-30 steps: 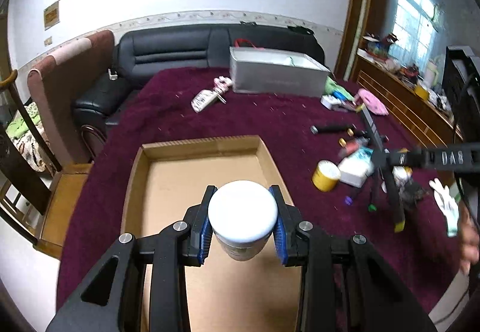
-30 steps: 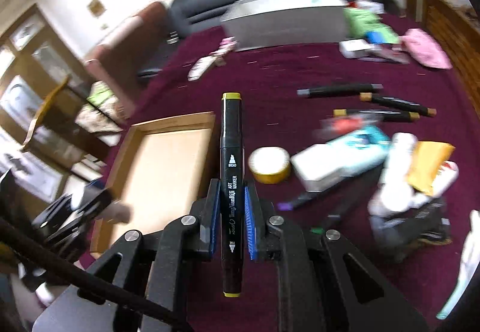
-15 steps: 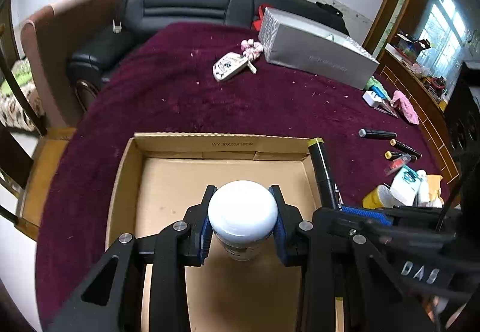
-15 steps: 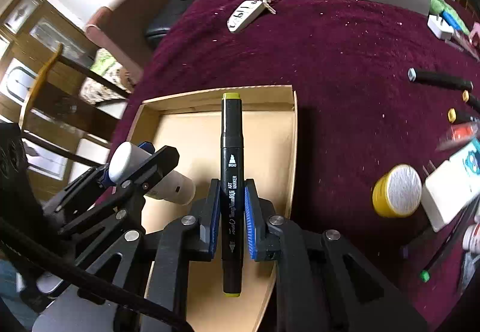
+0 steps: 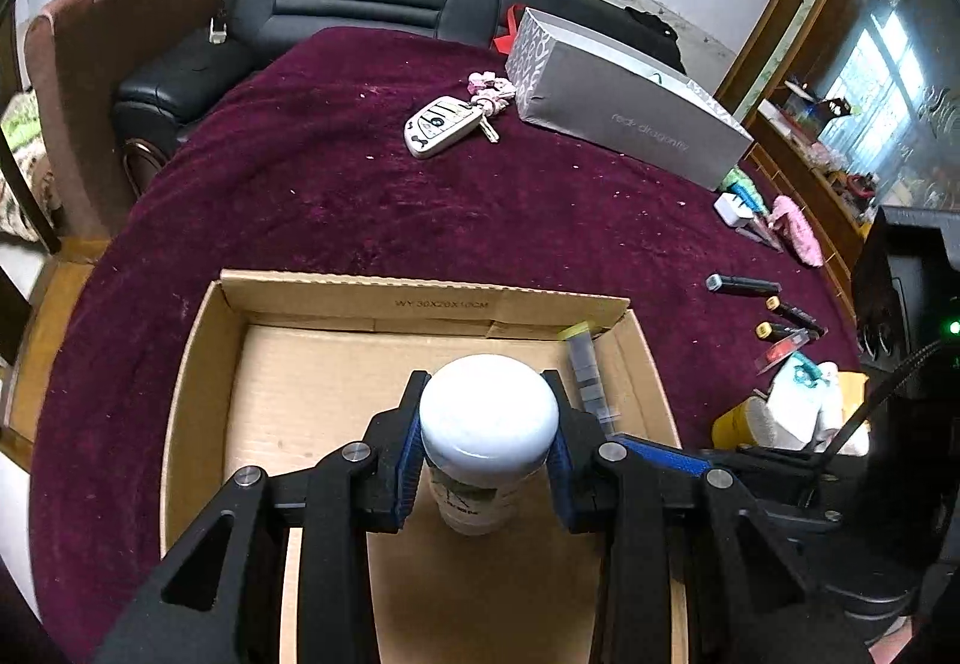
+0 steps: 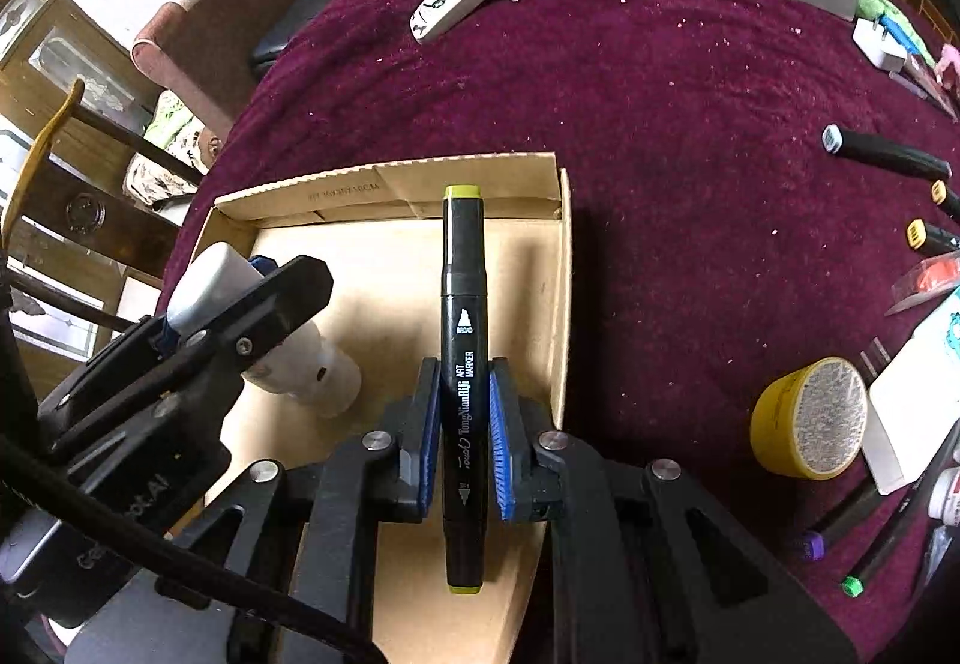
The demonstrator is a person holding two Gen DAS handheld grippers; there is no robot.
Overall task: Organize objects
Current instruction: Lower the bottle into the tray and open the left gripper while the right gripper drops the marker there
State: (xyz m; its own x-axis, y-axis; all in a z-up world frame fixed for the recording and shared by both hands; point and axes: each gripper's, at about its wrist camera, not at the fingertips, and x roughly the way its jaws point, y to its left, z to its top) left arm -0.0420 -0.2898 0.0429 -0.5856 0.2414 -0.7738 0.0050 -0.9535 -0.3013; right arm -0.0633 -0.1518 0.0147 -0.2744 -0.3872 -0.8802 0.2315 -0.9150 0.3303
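My left gripper (image 5: 487,445) is shut on a white jar (image 5: 487,424) by its lid and holds it over the floor of a shallow cardboard box (image 5: 372,304). My right gripper (image 6: 462,436) is shut on a black art marker (image 6: 463,352) with yellow-green caps, lengthwise over the box's right side (image 6: 561,304). In the right wrist view the left gripper (image 6: 180,340) and the jar (image 6: 306,370) sit at the left, the jar's base low in the box. In the left wrist view the marker (image 5: 585,370) shows blurred beside the jar.
The box sits on a maroon cloth (image 5: 420,208). A key fob (image 5: 441,125) and a grey carton (image 5: 630,105) lie beyond it. To the right are loose markers (image 6: 882,156), a yellow tape roll (image 6: 810,418), white packets (image 5: 804,400) and a pink item (image 5: 795,232).
Both grippers have come lower and closer over the box, each still holding its object. The marker now lies inside the box's right wall and the jar hangs nearer the box floor.
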